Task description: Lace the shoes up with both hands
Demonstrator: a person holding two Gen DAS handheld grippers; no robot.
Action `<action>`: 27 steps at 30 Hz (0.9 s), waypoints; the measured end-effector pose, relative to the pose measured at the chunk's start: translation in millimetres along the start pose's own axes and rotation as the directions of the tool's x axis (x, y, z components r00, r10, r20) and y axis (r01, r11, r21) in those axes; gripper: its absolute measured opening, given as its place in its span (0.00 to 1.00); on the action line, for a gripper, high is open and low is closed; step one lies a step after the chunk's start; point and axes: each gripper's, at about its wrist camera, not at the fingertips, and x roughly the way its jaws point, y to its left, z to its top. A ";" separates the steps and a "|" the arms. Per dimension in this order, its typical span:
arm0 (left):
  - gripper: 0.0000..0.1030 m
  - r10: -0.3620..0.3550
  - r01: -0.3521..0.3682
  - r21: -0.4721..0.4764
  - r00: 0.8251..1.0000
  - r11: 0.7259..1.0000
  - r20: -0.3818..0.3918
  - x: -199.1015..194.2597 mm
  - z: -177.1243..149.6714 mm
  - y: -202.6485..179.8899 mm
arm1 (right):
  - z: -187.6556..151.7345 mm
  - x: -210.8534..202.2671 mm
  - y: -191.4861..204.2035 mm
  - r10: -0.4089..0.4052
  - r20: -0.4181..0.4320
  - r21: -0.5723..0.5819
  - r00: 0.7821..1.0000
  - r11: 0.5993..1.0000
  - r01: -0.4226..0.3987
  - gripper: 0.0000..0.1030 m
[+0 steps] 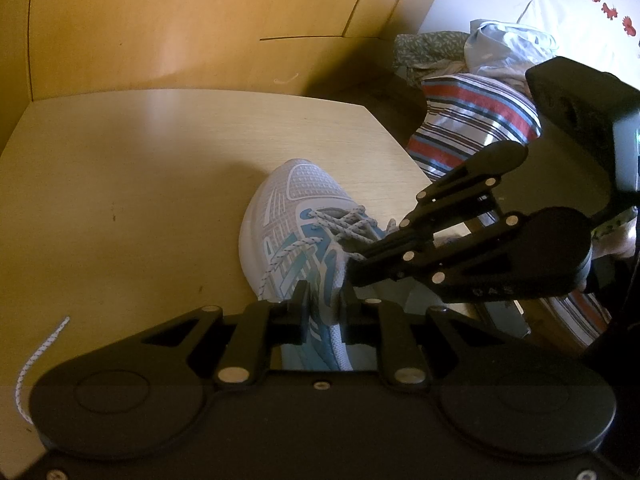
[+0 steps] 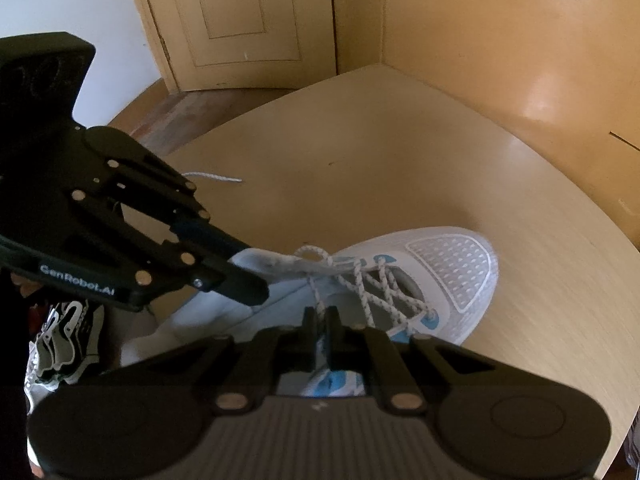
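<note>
Shoe: white mesh toe, blue side panels, on the pale wood worktop near its right edge in the left wrist view, toe toward 12 o'clock. Speckled white lace crossed through the front eyelets; upper eyelets toward the collar unlaced.

Left hand-held gripper: jaws narrow, closed on the shoe's collar edge at the ankle opening. In the right wrist view it comes in from 9 o'clock and pinches the grey-white collar fabric.

Right hand-held gripper: jaws nearly together, with a strand of lace running up from between them to the eyelets. In the left wrist view it reaches in from 3 o'clock, tips over the tongue area, covering the rear of the lacing.

Loose lace end lies on the worktop at 8 o'clock from the shoe, well apart from it; it also shows past the left hand-held gripper in the right wrist view.

Surroundings: yellow-wood cabinet panels behind the worktop at 12 o'clock; striped cloth and crumpled laundry at 1–2 o'clock beyond the worktop edge; a panelled door at far left. A patterned glove shows below the left hand-held gripper.
</note>
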 end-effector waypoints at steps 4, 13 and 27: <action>0.13 0.002 -0.002 0.007 1.000 1.000 -0.001 0.2 -0.2 -0.1 | 0.5 -0.1 5.1 0.004 0.001 -0.013 1.000 1.000 -0.004 0.05; 0.13 0.002 -0.002 0.006 1.000 1.000 -0.001 -0.5 -0.3 -2.8 | -1.6 1.7 3.9 0.030 -0.002 0.004 1.000 1.000 -0.030 0.04; 0.13 0.000 0.000 0.007 1.000 1.000 -0.002 -1.0 -0.1 -2.9 | -0.5 2.3 0.9 0.011 -0.012 0.022 1.000 1.000 -0.011 0.04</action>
